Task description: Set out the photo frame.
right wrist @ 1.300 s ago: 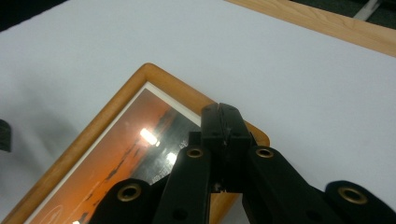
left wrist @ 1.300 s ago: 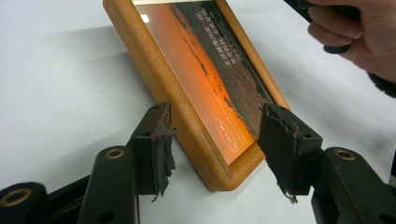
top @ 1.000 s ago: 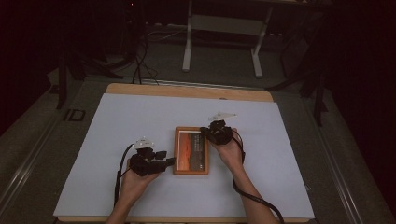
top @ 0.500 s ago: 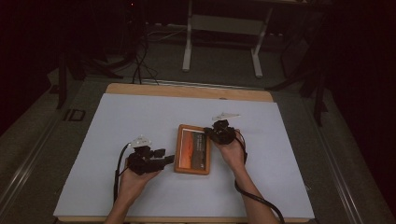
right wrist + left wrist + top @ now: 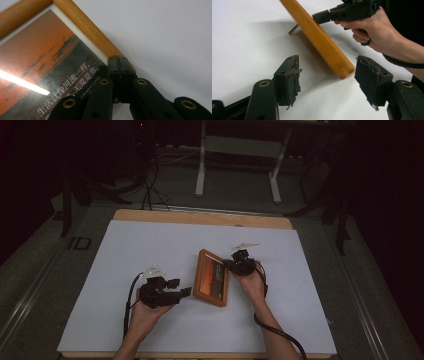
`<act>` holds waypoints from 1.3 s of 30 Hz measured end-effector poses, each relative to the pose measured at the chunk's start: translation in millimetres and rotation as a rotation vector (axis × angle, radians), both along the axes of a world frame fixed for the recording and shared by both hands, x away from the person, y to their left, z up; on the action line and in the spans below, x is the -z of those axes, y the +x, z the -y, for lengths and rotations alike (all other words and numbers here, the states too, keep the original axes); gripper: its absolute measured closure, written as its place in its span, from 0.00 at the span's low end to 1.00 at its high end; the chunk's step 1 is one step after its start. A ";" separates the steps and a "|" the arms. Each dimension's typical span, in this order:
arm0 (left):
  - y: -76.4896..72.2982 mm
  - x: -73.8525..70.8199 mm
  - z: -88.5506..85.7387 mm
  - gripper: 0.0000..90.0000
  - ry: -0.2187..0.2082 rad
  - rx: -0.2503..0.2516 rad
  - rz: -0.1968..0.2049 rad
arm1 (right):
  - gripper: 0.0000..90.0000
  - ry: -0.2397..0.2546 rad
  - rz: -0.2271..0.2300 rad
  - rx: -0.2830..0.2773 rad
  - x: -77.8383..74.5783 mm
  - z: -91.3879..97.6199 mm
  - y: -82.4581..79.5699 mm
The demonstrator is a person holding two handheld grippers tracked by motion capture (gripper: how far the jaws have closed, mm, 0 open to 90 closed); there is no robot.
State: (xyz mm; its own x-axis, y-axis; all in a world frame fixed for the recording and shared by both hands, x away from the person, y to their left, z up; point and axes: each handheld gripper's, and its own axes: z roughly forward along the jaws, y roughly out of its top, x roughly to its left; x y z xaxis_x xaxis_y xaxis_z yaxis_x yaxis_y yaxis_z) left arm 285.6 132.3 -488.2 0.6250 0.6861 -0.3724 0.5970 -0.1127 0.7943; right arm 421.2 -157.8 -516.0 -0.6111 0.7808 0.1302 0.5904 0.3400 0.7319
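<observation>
Left gripper [image 5: 182,287]: you held it just left of the picture frame [image 5: 212,278], jaws wide apart and just been opening, nothing between the pads; the frame's near corner lay just beyond them.
Picture frame: it sat near the middle of the white table [image 5: 125,250], propped on its back stand, tilted, long axis running away from you.
Frame contents: a sunset print with Chinese text.
Right gripper [image 5: 234,265]: you held it closed tight, with its tips against the frame's right edge.
Nearer hand: judged the right, already touching.
</observation>
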 end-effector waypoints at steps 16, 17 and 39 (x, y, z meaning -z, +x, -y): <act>8.5 13.3 33.3 0.34 0.019 0.021 -0.067 | 1.00 -0.010 0.008 -0.015 0.4 0.4 -0.3; 10.0 14.5 34.8 0.37 0.011 0.019 -0.076 | 1.00 -0.008 0.009 -0.012 0.7 0.5 -0.5; 22.6 23.4 51.7 0.58 -0.066 -0.041 -0.187 | 1.00 0.022 -0.007 0.001 1.5 2.5 0.1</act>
State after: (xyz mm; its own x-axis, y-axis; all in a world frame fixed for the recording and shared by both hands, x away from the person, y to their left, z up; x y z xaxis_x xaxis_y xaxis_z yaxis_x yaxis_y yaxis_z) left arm 308.2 80.6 -511.5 0.5128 0.6800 -0.5241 0.7377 -0.0369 0.6741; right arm 421.3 -160.3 -517.5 -0.6090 0.7786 0.1515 0.5960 0.3232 0.7351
